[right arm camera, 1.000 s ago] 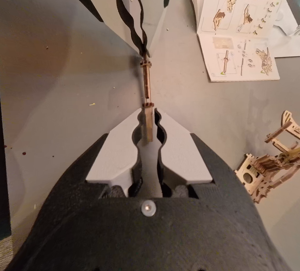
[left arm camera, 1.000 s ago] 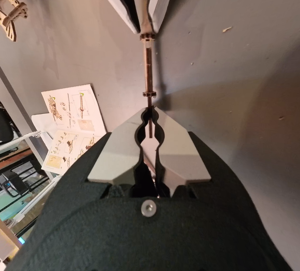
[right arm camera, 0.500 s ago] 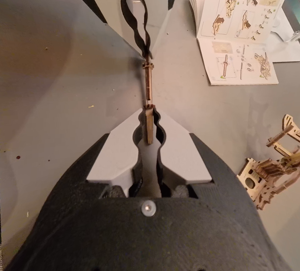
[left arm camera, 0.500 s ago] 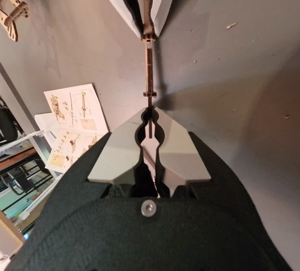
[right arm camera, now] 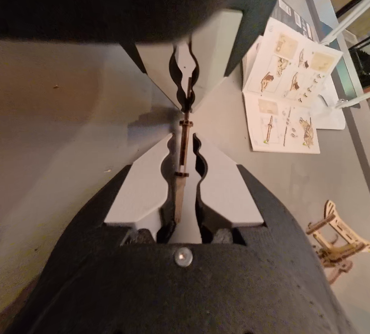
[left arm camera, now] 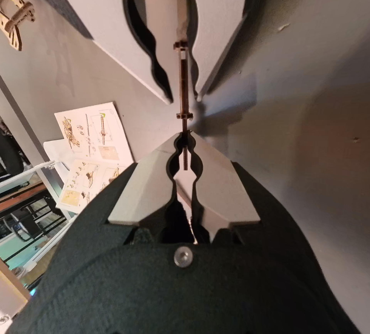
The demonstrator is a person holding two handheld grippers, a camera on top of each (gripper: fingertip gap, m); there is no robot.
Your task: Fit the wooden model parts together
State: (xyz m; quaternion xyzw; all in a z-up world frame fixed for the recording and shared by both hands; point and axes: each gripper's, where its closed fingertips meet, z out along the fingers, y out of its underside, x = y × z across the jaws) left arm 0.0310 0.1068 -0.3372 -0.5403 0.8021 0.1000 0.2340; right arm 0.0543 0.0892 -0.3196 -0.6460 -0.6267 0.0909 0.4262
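At frame centre in the left wrist view, my left gripper (left arm camera: pixel 185 138) is clamped on the wooden rod (left arm camera: pixel 184 92). In the right wrist view, my right gripper (right arm camera: pixel 183 136) stands apart around the rod's other end, touching nothing. I judge I'm regripping; next, close lower on the collar (right arm camera: pixel 181 174).

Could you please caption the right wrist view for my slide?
Open right gripper straddles the wooden rod clamped by the left gripper.
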